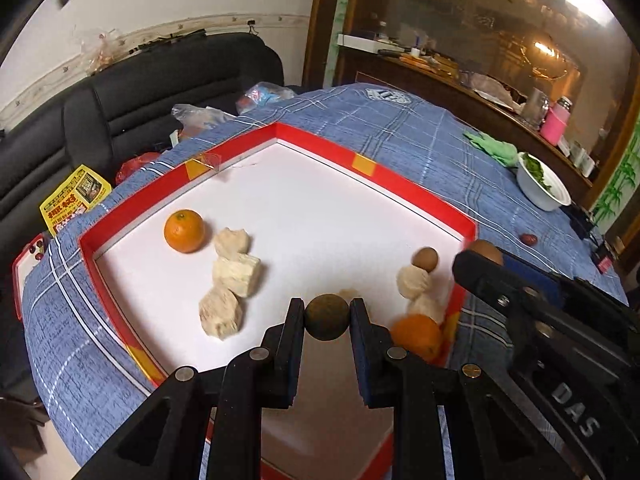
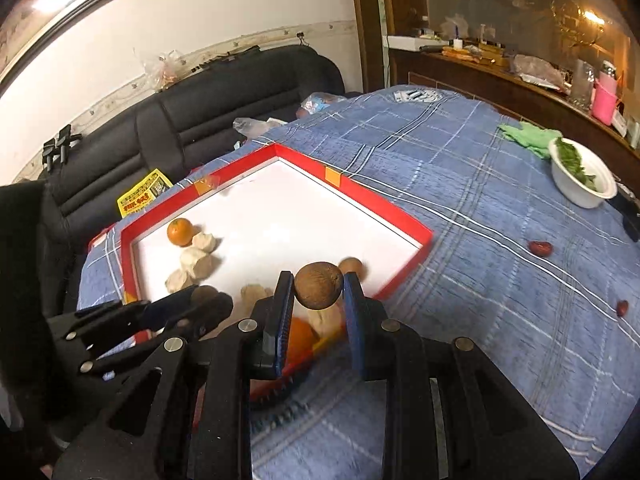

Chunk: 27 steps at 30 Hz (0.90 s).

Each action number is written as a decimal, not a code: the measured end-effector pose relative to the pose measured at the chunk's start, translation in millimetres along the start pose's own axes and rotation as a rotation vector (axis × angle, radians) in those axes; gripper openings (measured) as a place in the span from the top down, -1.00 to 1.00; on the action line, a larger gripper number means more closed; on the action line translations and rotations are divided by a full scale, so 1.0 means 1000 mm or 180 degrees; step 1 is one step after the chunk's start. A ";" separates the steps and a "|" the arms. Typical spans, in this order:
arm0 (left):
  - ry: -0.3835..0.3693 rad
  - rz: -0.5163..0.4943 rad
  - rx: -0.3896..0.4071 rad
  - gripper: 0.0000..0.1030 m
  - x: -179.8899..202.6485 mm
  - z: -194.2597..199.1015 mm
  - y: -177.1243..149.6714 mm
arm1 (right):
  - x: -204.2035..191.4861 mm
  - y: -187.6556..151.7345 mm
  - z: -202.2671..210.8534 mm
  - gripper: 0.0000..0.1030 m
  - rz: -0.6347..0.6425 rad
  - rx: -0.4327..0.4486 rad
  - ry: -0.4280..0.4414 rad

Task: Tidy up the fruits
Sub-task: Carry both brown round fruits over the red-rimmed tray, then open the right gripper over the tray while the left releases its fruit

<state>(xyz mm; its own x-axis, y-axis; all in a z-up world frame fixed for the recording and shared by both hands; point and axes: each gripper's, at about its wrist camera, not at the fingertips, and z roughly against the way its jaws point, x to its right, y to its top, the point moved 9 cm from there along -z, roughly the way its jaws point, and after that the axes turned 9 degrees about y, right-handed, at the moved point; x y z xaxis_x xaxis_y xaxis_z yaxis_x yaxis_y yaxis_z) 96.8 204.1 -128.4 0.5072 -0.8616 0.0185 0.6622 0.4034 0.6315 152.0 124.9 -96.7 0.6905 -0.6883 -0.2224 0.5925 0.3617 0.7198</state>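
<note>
The left gripper [image 1: 327,312] grasps a dark, dull brown-green round fruit [image 1: 327,317] between its fingers, held above the white floor of the shallow red-walled tray [image 1: 416,184]. The right gripper [image 2: 318,292] grasps a lighter brown, smooth round fruit [image 2: 319,285], pinched at its sides.

Beyond the left fingers and off to their left lie a glossy orange [image 1: 184,231] and three pale, rough chunky pieces [image 1: 236,272], touching one another in a row. To their right sit another small brown fruit [image 1: 425,259], more pale pieces and a second orange [image 1: 417,336] against the tray wall.

Only the right wrist view shows two small dark red fruits [image 2: 541,247] on the blue checked cloth of the surface [image 2: 460,184], right of the fingers.
</note>
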 end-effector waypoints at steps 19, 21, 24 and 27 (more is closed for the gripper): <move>0.0008 0.0225 -0.0325 0.41 -0.016 -0.033 -0.001 | 0.011 0.017 -0.073 0.50 -0.0101 -0.0228 0.0073; 0.0060 0.0297 -0.0366 -0.17 -0.020 -0.030 -0.003 | 0.011 0.014 -0.073 0.27 -0.0102 -0.0241 0.0091; 0.0106 0.0426 -0.0336 -0.28 -0.024 -0.022 -0.001 | 0.014 0.014 -0.064 -0.06 -0.0142 -0.0186 0.0123; 0.0142 0.0540 -0.0222 -0.28 -0.024 -0.009 0.004 | 0.018 0.017 -0.044 -0.06 -0.0131 -0.0097 0.0090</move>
<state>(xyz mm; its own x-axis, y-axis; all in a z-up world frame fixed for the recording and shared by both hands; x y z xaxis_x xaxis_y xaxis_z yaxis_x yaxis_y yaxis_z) 92.1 229.2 -133.3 0.6377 -0.7656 0.0849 0.6009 0.5634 0.5670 192.7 145.9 -117.5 0.6764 -0.6852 -0.2702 0.6328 0.3528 0.6893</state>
